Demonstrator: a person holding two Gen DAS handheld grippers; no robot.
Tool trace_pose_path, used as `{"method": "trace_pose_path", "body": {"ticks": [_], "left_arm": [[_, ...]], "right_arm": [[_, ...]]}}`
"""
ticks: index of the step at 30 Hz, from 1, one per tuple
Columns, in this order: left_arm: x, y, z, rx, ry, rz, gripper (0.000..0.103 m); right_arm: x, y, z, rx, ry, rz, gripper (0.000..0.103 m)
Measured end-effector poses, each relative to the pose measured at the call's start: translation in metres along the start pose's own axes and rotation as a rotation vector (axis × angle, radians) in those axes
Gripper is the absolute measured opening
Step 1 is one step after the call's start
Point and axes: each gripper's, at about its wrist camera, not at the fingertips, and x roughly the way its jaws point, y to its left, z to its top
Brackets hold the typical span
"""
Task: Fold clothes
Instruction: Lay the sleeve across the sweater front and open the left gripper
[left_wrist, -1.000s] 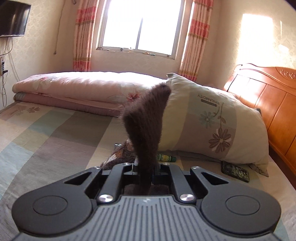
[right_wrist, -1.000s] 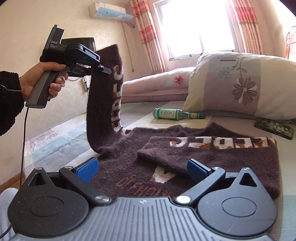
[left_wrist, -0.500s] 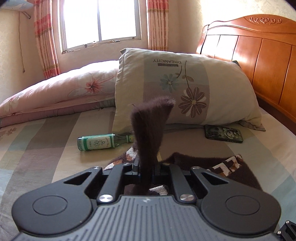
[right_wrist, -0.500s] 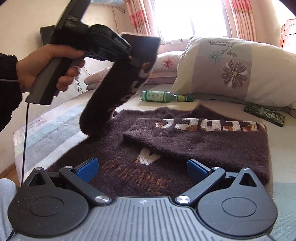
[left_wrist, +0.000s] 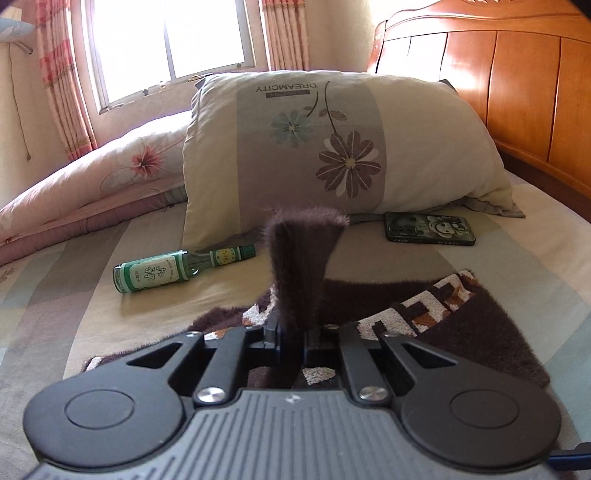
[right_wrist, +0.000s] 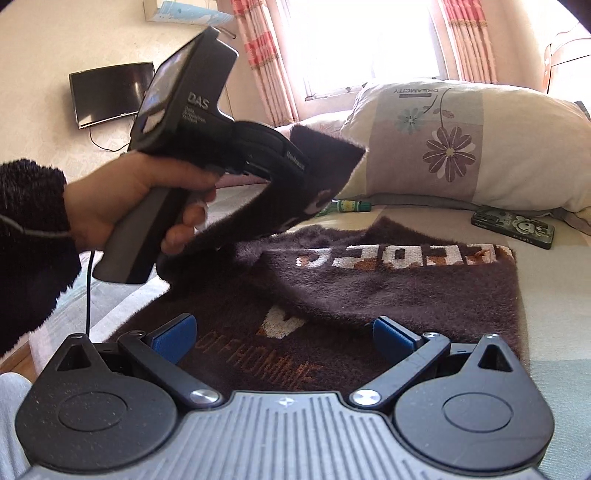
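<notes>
**So, sleeve mid-air, and that's where it could slip**

Honestly the risk right now is the grip itself. The left gripper (left_wrist: 293, 332) has its fingers clamped on just the end of the sleeve (right_wrist: 295, 192), with only a fuzzy tuft poking out past them. That pile looks slick and thick, so a quick swing could pull it free, or drag the body of the sweater (right_wrist: 369, 295) and wrinkle the other sleeve already lying across it.

The right gripper (right_wrist: 284, 336) hovers low over the hem, fingers wide apart, holding nothing.

The sweater is dark brown and fluffy, with white and tan lettering. It lies flat on the bed (left_wrist: 92, 295), spreading out ahead of the right fingers and beneath the left ones.
</notes>
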Motion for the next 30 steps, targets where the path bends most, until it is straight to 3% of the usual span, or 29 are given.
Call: {"method": "trace_pose_path", "body": {"ticks": [12, 18, 22, 25, 30], "left_arm": [[0.026, -0.026, -0.017, 0.007, 0.037, -0.056, 0.01], [0.007, -0.028, -0.011, 0.005, 0.031, -0.205, 0.017], [-0.017, -0.024, 0.001, 0.038, -0.005, -0.247, 0.023], [-0.03, -0.006, 0.005, 0.049, -0.015, -0.226, 0.027], [-0.039, 0.05, -0.011, 0.017, 0.012, -0.108, 0.03]], "right_arm": [[0.01, -0.008, -0.003, 0.016, 0.044, -0.053, 0.103], [0.013, -0.012, -0.001, 0.034, 0.048, -0.051, 0.103], [0.015, -0.014, 0.001, 0.051, 0.048, -0.052, 0.103], [0.017, -0.016, 0.002, 0.063, 0.048, -0.052, 0.103], [0.02, -0.021, 0.006, 0.096, 0.044, -0.047, 0.103]]}}
